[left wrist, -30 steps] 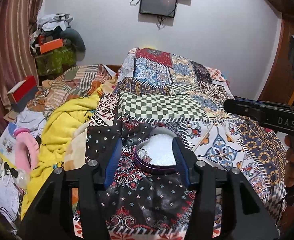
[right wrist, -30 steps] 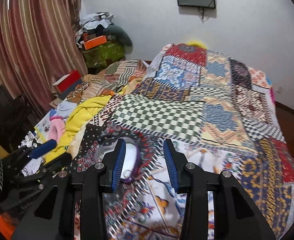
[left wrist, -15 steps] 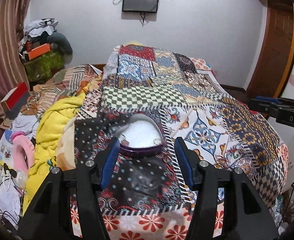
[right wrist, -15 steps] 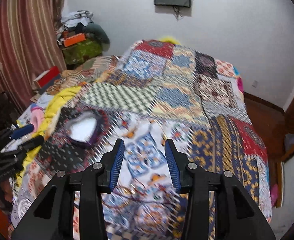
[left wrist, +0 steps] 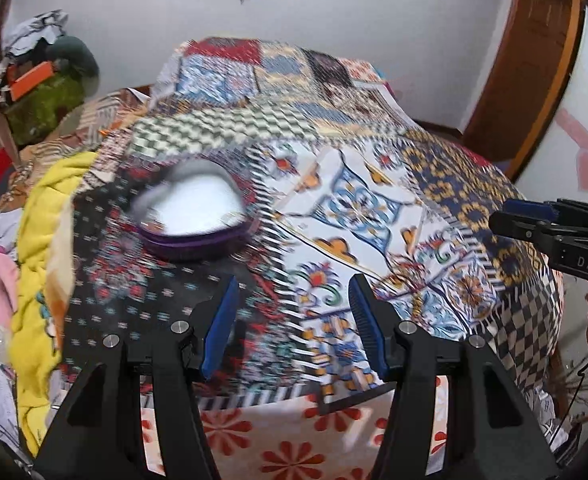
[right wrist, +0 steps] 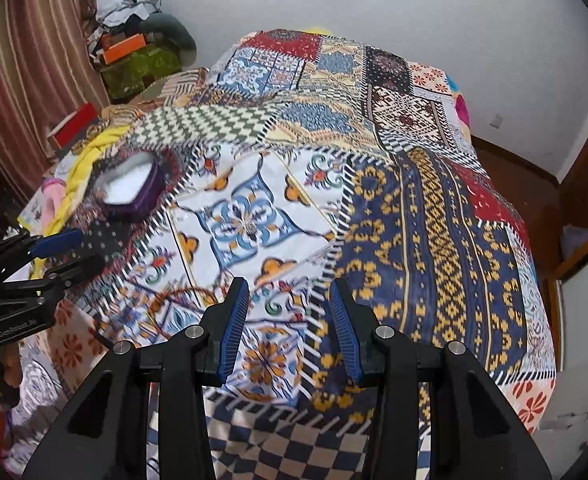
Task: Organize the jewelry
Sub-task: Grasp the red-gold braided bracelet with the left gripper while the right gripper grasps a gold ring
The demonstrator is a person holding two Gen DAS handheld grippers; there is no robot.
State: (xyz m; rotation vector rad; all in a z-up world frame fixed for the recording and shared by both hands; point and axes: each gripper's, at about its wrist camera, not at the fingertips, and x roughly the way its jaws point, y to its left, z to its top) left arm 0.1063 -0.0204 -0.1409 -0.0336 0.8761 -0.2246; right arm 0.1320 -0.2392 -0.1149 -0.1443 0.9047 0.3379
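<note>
Heart-shaped purple jewelry box [left wrist: 195, 220], white-lined, blurred: lying on the dark floral patch of the patchwork bedspread [right wrist: 434, 220], left side of the bed. Left gripper [left wrist: 291, 320]: fingers apart, empty, near the box. Right gripper [right wrist: 289, 314]: fingers apart, empty, over the blue-and-white patch.

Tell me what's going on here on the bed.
A person holds a tool in each hand over a patchwork bedspread. The left tool and right tool are both open and empty. A purple heart-shaped jewelry box sits open on the bedspread, ahead of the left tool and untouched. Its contents are too blurred to make out.
</note>
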